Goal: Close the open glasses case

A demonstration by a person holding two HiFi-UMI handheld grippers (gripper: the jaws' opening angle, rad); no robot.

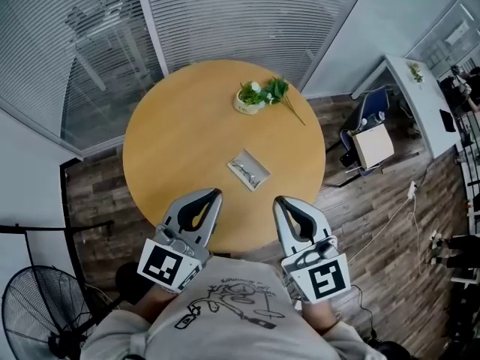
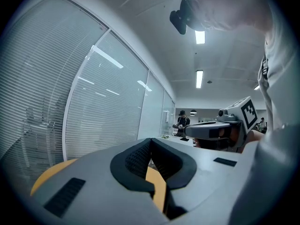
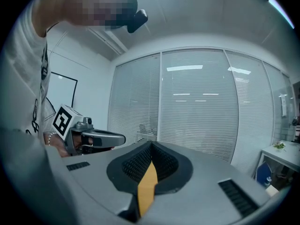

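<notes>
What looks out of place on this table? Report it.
Little stands out. The glasses case lies open near the middle of the round table, with what looks like glasses inside. Near the far edge, a stem trails out of the small plant bowl onto the tabletop. No spill or damage shows.

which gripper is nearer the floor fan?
Left. The left gripper is over the table's near edge, on the side of the fan, which stands on the floor. The right gripper is on the left gripper's far side, farther from the fan.
</notes>
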